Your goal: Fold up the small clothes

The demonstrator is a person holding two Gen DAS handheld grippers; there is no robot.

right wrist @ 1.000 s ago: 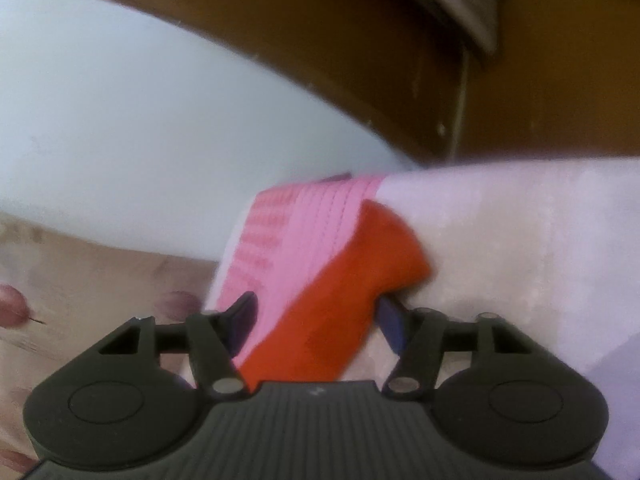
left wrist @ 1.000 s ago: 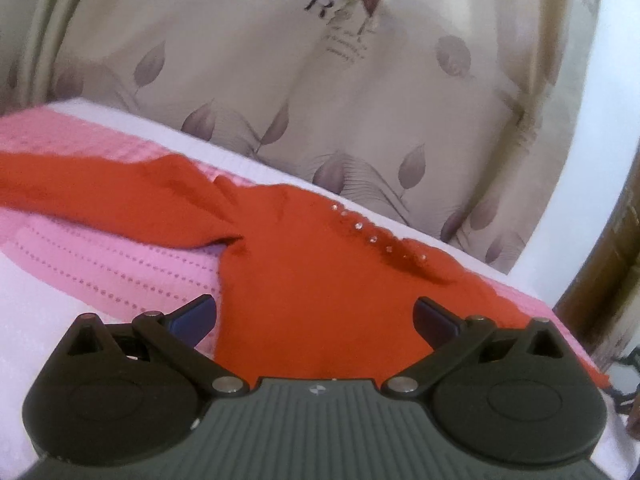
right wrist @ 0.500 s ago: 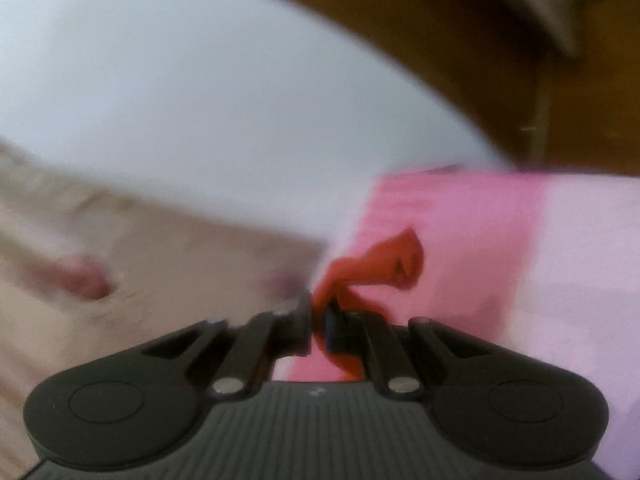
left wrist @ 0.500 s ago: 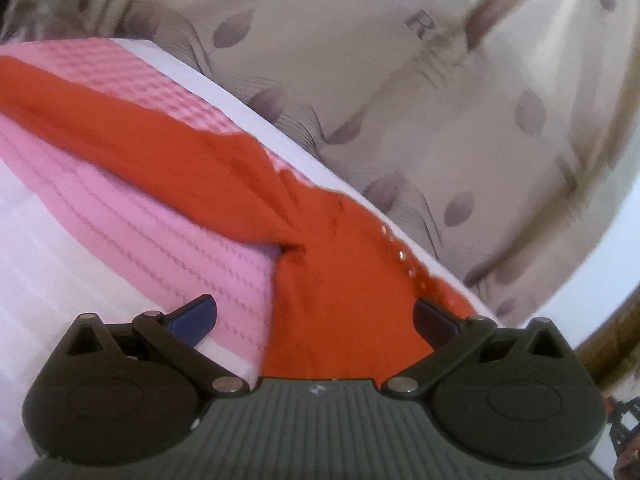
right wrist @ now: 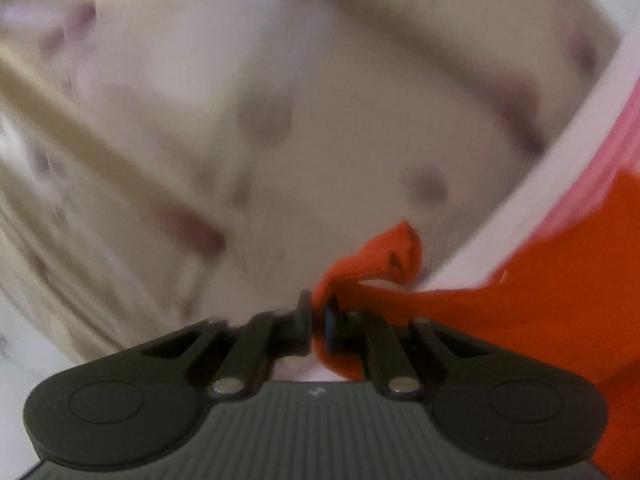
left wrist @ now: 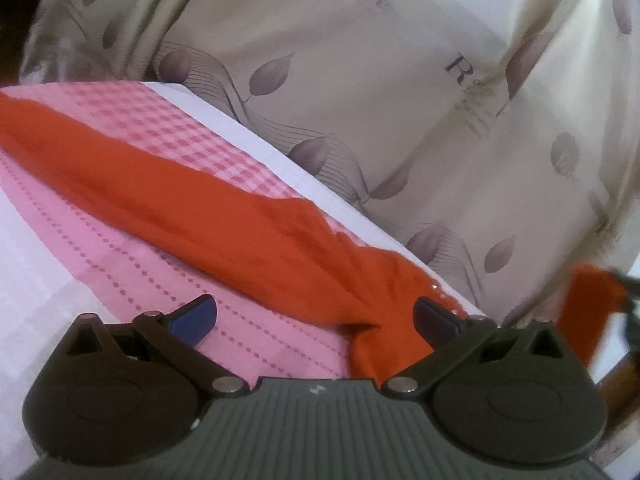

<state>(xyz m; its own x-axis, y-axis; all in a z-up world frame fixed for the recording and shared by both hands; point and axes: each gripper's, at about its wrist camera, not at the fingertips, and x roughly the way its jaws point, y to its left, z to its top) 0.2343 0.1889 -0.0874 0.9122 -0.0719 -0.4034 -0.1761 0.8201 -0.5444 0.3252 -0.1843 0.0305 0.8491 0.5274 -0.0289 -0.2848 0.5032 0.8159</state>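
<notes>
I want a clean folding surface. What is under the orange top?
Under the orange top lies a pink patterned cloth on white bedding; anything directly beneath the garment is covered.

Bed [left wrist: 48,280] in white-and-pink cover, orange sweater [left wrist: 224,216] stretched across it

1. The red knitted sweater [left wrist: 248,216] runs off the left wrist view's left edge, and its lower body is hidden behind the gripper housing.
2. Its lifted sleeve end [left wrist: 588,304] at the right edge is smeared.
3. In the right wrist view the beige leaf-patterned curtain [right wrist: 280,120] is blurred; its print cannot be read.
</notes>
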